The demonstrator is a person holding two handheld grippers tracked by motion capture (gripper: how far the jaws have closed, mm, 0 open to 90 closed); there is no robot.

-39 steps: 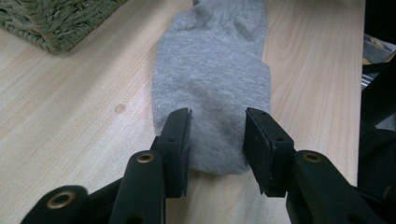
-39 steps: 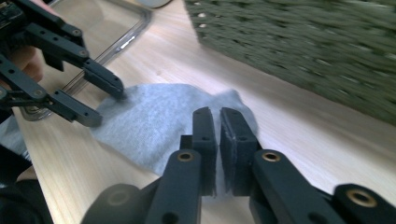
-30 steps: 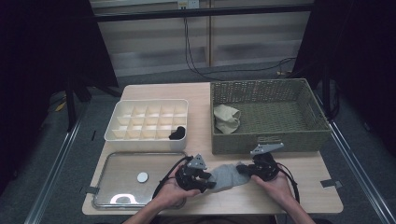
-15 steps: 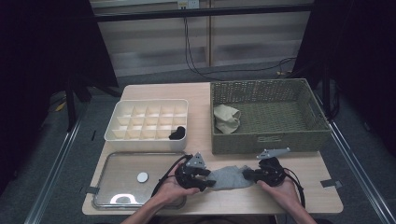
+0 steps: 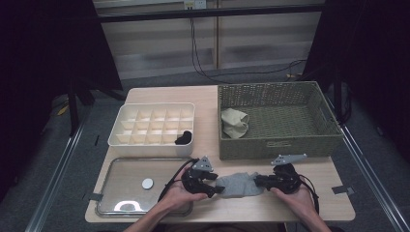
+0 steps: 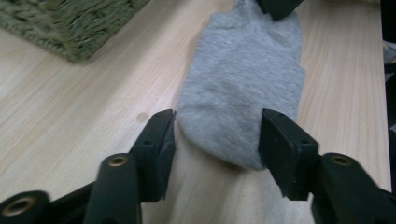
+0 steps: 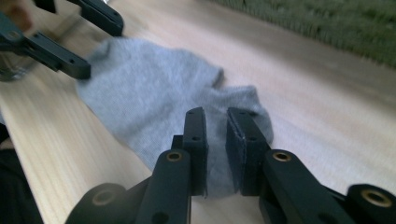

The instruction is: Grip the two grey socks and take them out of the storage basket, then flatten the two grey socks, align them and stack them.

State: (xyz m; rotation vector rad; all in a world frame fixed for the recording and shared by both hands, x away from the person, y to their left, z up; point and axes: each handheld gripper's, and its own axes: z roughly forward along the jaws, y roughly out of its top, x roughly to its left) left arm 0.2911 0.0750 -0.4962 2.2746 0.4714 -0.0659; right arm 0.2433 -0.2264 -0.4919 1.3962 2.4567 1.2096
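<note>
Left hand-held gripper straddles the grey sock's near end, jaws spread wide; right hand-held gripper pinches its other end on the bench, at the basket's 6 o'clock.

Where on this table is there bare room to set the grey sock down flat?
Bare wood lies behind the divided box, left of the basket, and in the strip between them. The front edge is crowded: the tray, the left gripper, the sock and the right gripper.
</note>
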